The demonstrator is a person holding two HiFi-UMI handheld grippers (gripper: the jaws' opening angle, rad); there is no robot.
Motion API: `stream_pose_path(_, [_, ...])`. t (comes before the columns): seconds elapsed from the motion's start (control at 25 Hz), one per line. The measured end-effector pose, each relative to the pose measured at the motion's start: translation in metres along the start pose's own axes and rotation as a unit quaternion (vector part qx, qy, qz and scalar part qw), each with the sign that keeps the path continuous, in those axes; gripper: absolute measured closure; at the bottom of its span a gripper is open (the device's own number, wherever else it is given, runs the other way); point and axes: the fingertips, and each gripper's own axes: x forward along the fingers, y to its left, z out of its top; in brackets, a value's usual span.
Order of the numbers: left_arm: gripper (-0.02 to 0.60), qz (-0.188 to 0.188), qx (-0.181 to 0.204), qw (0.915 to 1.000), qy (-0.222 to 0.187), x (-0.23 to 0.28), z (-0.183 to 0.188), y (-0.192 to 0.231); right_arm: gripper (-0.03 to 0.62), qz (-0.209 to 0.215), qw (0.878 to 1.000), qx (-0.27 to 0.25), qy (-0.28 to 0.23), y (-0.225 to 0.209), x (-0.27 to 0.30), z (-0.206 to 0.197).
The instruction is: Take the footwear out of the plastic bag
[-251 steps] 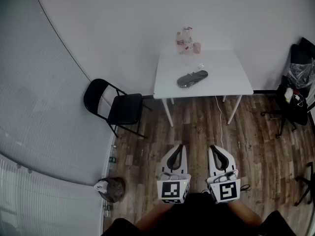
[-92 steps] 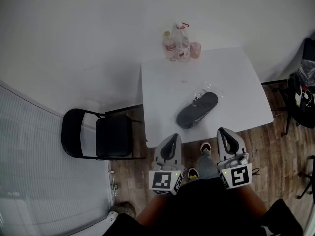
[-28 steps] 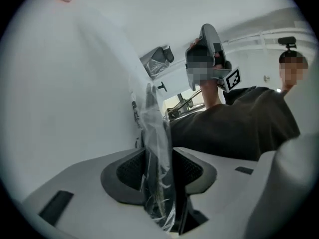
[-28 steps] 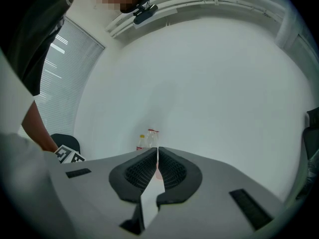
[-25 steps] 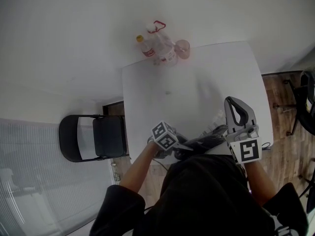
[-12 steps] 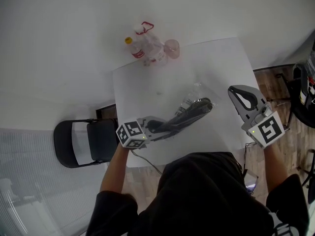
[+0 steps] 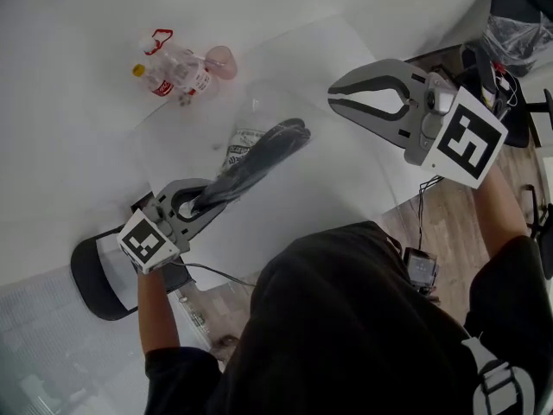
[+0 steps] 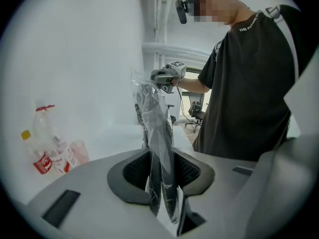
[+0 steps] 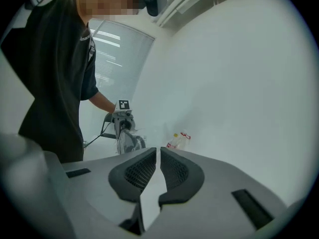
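The left gripper now pinches one end of the bag, and the dark shoe is still inside it. A second ago both grippers were low, close to the shoe at the near edge of the table. Now the left one has swung out to the side and taken the bag with it. The bag and shoe look lifted a bit off the table, but I can't be sure of that.

The right gripper has let go of nothing, because it never held anything. It has gone up and away to the other side. Its jaws are pressed together with nothing in them.

So the shoe is not out yet. But the bag is held tight at one end, and that is a good start. I think the right gripper has to open up next and come back to grab the shoe or the bag's loose end. The bag is thin and slippery, so it could slide.

The bottles at the back have not been touched.
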Motion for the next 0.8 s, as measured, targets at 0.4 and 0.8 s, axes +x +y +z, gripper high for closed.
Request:
stream_pose_path(0.4, [0.457, 0.000, 0.063, 0.9980, 0.005, -0.002, 0.022, -0.003, 0.566, 0.059, 0.994, -0.083, 0.043, 0.010, 0.004, 0.015])
stream_pose_path(0.8, [0.457, 0.012, 0.072, 0.9973, 0.007, -0.001, 0.029, -0.004, 0.468, 0.059, 0.974, -0.196, 0.094, 0.022, 0.015, 0.004])
